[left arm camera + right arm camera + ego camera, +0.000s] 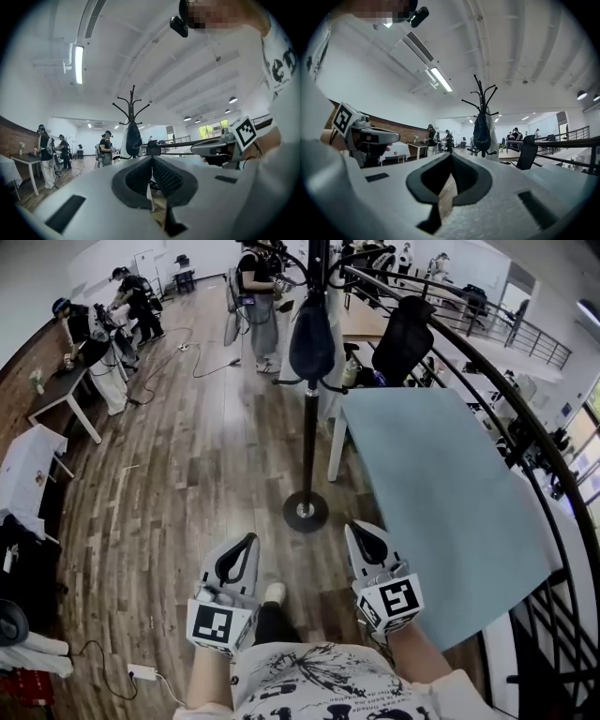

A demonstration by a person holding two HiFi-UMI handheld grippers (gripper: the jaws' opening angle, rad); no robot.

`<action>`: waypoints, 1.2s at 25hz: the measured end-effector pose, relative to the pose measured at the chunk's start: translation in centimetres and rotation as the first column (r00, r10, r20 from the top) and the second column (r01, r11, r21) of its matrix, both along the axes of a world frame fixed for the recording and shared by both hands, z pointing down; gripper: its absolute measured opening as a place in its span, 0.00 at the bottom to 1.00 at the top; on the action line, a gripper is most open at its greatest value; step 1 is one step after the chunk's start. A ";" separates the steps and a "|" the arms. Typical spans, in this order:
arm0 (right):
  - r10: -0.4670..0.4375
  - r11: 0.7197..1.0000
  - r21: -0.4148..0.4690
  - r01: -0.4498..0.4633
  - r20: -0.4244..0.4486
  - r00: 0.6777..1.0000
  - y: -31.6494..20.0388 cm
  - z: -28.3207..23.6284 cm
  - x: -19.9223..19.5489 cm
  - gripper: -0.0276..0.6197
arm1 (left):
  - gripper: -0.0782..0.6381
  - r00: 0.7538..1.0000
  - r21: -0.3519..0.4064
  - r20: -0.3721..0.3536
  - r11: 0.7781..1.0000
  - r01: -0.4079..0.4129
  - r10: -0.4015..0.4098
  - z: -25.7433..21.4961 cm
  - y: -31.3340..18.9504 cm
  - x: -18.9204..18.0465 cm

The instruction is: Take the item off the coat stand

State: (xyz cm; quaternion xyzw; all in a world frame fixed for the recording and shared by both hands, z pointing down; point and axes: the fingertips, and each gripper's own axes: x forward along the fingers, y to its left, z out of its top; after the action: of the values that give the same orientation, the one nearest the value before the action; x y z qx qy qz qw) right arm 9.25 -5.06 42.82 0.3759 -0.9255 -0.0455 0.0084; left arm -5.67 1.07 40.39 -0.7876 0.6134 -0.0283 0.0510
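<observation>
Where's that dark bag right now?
The bag hangs on the coat stand, top centre of the head view, just left of the blue table.

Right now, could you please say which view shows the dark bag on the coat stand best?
The right gripper view: the dark bag hangs side-on under the hooks. The left gripper view shows it smaller; the head view foreshortens it from above.

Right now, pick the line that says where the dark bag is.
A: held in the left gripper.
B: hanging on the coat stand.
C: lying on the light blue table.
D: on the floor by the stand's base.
B: the dark bag hangs from the upper hooks of the coat stand, well above its base.
</observation>
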 end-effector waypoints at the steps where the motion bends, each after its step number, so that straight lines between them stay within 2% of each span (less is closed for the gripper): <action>1: 0.024 1.000 0.000 -0.024 -0.001 1.000 -1.9 -0.1 -1.0 0.03 | 0.12 1.000 0.005 0.000 1.000 -0.016 0.016 -0.1 -2.0 -1.1; 8: 0.139 0.990 0.011 -0.139 -0.010 0.990 -13.1 -1.7 -7.9 0.03 | 0.12 0.988 0.005 -0.015 0.988 -0.152 0.152 -1.6 -14.5 -7.9; 13: 0.200 0.980 0.019 -0.200 -0.004 0.980 -19.8 -2.2 -11.5 0.03 | 0.12 0.971 0.024 -0.010 0.971 -0.238 0.238 -2.0 -21.8 -11.0; 19: 0.203 0.977 0.065 -0.201 -0.021 0.979 -24.0 -3.8 -13.7 0.03 | 0.12 0.951 0.045 -0.017 0.951 -0.306 0.307 -2.6 -25.9 -12.3; 23: 0.238 0.968 0.090 -0.235 -0.028 0.971 -27.1 -5.2 -13.8 0.03 | 0.12 0.952 0.028 -0.032 0.953 -0.303 0.304 -2.3 -27.5 -12.7; 24: 0.243 0.967 0.091 -0.240 -0.030 0.970 -27.9 -5.6 -13.7 0.05 | 0.12 0.953 0.021 -0.035 0.954 -0.299 0.300 -2.2 -27.7 -12.7; 26: 0.239 0.967 0.098 -0.234 -0.038 0.970 -29.5 -6.5 -13.6 0.21 | 0.12 0.956 0.015 -0.036 0.956 -0.292 0.292 -2.3 -28.2 -12.4; 30: 0.267 0.955 0.140 -0.260 -0.036 0.963 -32.7 -8.8 -12.6 0.32 | 0.12 0.957 0.017 -0.029 0.958 -0.288 0.288 -2.6 -28.7 -11.3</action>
State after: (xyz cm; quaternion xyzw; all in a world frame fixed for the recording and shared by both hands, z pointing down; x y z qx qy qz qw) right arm -3.40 -37.76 33.98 0.4943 -0.8613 -0.1164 0.0144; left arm -16.98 -27.67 37.80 -0.8685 0.4932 -0.0045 0.0498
